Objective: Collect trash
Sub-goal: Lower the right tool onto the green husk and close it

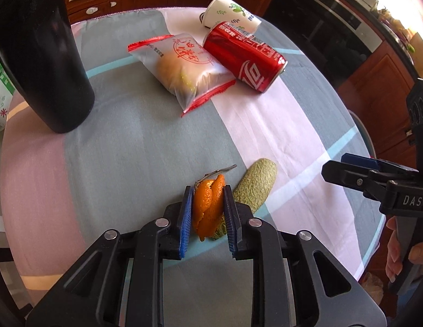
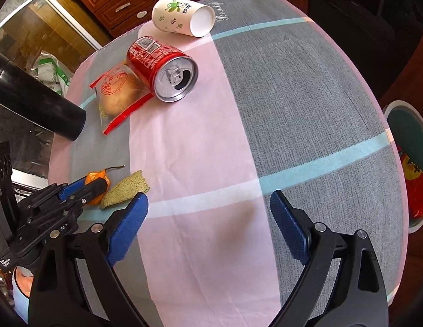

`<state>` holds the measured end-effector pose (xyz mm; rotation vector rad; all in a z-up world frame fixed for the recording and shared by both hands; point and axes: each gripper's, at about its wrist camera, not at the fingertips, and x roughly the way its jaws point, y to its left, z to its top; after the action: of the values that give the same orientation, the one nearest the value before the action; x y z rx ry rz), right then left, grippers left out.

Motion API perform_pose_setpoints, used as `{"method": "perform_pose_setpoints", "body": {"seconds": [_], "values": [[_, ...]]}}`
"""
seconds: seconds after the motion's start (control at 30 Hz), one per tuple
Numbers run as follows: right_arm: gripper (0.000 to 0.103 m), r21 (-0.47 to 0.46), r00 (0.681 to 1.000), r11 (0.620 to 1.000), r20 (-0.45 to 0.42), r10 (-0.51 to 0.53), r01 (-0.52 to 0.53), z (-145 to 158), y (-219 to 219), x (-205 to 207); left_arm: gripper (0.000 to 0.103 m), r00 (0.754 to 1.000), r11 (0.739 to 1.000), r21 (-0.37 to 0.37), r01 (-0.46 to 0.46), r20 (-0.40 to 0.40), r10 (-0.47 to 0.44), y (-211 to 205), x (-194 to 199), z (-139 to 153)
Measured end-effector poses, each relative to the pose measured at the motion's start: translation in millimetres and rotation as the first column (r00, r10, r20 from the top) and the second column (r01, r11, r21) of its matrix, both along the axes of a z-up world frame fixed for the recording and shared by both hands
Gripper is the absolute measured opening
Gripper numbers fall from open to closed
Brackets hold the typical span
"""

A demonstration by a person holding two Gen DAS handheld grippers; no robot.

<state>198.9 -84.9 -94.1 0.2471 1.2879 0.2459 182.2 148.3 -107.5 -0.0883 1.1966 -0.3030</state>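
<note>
My left gripper [image 1: 206,190] is shut on an orange peel [image 1: 208,207] at the near part of the table; it also shows in the right wrist view [image 2: 98,181]. A green melon rind [image 1: 255,185] lies right beside the peel, also in the right wrist view [image 2: 125,189]. Farther back lie a red cola can [image 1: 244,57] on its side, a bagged bun [image 1: 181,70] and a tipped paper cup [image 1: 230,13]. My right gripper [image 2: 208,204] is open and empty above the pink stripe, with the can [image 2: 162,68], bun [image 2: 116,95] and cup [image 2: 184,16] ahead.
A black bottle [image 1: 45,54] stands at the table's left side. The round table has a striped cloth [image 2: 293,109]. A bin [image 2: 410,163] with red trash inside stands on the floor to the right of the table. Wooden drawers [image 2: 121,2] stand behind.
</note>
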Motion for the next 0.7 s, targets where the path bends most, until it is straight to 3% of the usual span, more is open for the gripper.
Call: {"method": "perform_pose_setpoints", "body": {"seconds": [0.07,0.23,0.43,0.53,0.6,0.7], "values": [[0.087,0.019,1.0,1.0,-0.006,-0.001,0.001,0.3,0.8,-4.2,0.023,1.0,1.0,-0.017,0.015,-0.013,-0.015,-3.4,-10.2,-0.2],[0.064,0.079,0.998,0.997,-0.055,0.021,-0.017,-4.9,11.3,-7.8,0.023,0.997,0.998,-0.031,0.063,-0.032,-0.064,-12.4,-29.4,1.3],[0.044,0.115,0.994,0.991,-0.08,0.073,-0.063,-5.7,46.3,-5.9,0.026,0.999,0.998,-0.059,0.012,-0.039,-0.015,9.3,-29.7,7.0],[0.037,0.119,0.992,0.988,-0.065,0.104,-0.096,-1.6,62.1,-2.5,0.032,0.999,0.997,-0.077,-0.012,-0.04,0.009,20.9,-32.0,7.9],[0.032,0.12,0.991,0.987,-0.065,0.12,-0.111,-1.9,72.8,0.8,0.046,0.999,0.996,-0.087,-0.02,-0.042,0.016,25.0,-34.2,7.2],[0.031,0.113,0.988,0.986,-0.077,0.132,-0.123,-7.2,88.7,3.5,0.05,0.999,0.996,-0.082,-0.022,-0.04,0.018,30.0,-39.3,5.7]]}}
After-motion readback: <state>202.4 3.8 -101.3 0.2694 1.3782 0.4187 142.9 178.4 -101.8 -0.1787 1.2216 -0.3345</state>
